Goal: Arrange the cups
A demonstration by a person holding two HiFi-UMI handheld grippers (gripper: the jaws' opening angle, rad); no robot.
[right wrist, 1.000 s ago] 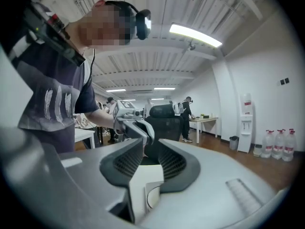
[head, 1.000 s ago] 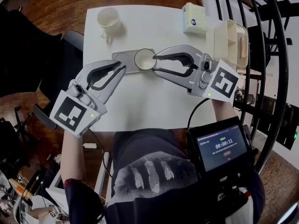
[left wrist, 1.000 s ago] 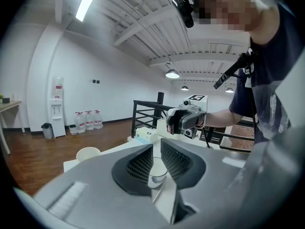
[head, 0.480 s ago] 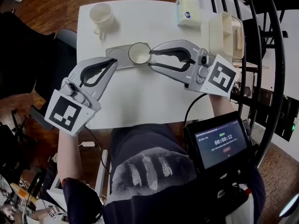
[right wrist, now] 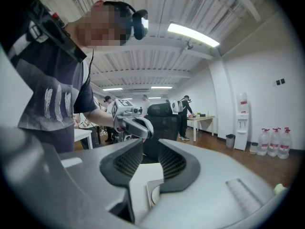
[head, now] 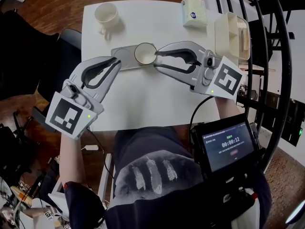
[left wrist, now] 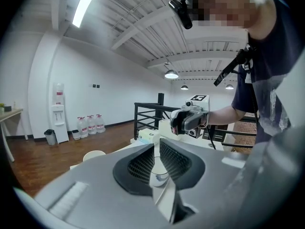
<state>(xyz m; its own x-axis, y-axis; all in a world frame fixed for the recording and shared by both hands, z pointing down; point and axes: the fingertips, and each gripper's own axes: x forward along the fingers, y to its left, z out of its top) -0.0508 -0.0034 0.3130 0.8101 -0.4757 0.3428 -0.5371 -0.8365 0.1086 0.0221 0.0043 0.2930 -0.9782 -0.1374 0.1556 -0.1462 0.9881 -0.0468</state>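
A cream cup (head: 145, 53) stands on a grey tray (head: 123, 57) in the middle of the white table (head: 143, 99). My right gripper (head: 156, 59) reaches it from the right, its tips closed on the cup's right side, where the handle is hidden. My left gripper (head: 117, 63) hovers by the tray's left end. Its jaws have just been opening a little, with a narrow gap and nothing between them. Through that gap in the left gripper view (left wrist: 157, 149) I see the cup (left wrist: 159, 177). A second cream cup (head: 106, 13) stands at the table's far left corner.
A tissue box (head: 194, 12) and a white rack (head: 232, 30) stand at the table's far right. Black railing (head: 281, 56) runs along the right. A dark chair (head: 62, 61) is left of the table. A screen (head: 228, 147) hangs at the person's chest.
The left gripper's jaws narrowed, then parted slightly again. The head camera shifted a little; the cup, the tray and the right gripper keep their places on the table.
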